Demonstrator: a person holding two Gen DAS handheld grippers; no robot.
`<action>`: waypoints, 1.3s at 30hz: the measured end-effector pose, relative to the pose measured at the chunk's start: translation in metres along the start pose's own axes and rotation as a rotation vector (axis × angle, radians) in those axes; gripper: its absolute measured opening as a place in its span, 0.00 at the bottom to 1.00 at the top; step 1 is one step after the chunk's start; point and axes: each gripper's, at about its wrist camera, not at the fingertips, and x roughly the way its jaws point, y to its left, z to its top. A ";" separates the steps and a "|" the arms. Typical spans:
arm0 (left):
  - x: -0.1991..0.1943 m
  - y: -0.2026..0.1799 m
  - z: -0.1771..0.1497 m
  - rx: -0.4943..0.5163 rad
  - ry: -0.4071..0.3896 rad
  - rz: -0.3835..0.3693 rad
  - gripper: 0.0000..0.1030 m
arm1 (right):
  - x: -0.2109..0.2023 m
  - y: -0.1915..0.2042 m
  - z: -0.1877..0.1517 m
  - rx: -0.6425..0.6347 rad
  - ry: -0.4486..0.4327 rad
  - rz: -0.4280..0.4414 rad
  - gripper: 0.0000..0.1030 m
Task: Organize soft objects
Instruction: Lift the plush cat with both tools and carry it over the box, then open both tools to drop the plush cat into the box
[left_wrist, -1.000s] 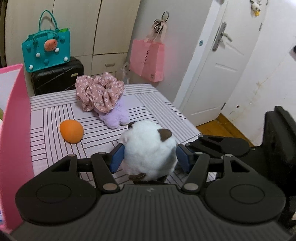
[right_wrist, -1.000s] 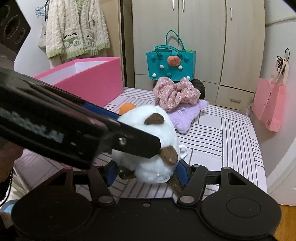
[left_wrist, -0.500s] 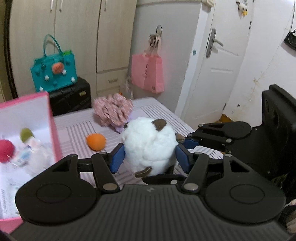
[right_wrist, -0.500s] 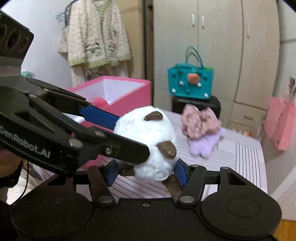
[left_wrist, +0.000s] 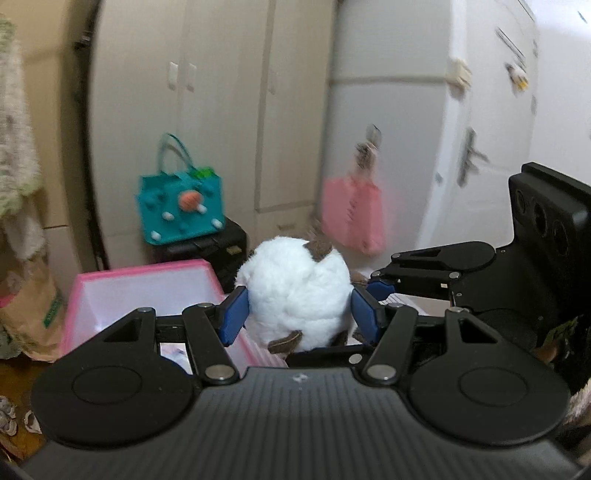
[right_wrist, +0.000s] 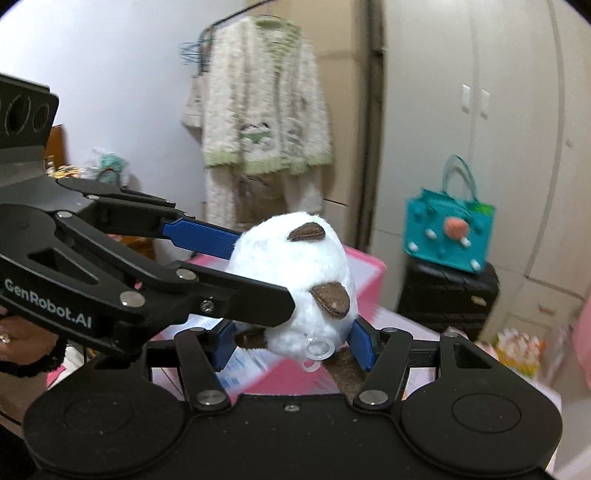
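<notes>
Plush toy held aloft by both tools, near the pink box.

Pink box (left_wrist: 147, 273): open-topped, pale inside; paper-like items show low down, contents otherwise unclear. White plush toy (left_wrist: 295, 295): round and furry with brown patches, judged light, soft and compressible; best taken across its full middle, clear of the ears. Left tool (left_wrist: 297, 314) is clamped on its flanks; right tool (right_wrist: 291, 341) presses its lower sides. A clear ring (right_wrist: 317, 349) dangles beneath and may snag.
</notes>
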 end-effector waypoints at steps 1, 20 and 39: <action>-0.002 0.006 0.001 -0.009 -0.011 0.013 0.57 | 0.004 0.002 0.008 -0.012 -0.001 0.017 0.65; 0.049 0.132 -0.029 -0.281 0.281 0.159 0.59 | 0.151 0.033 0.034 -0.057 0.266 0.274 0.65; 0.076 0.150 -0.048 -0.194 0.439 0.113 0.56 | 0.197 0.047 0.023 -0.148 0.411 0.244 0.66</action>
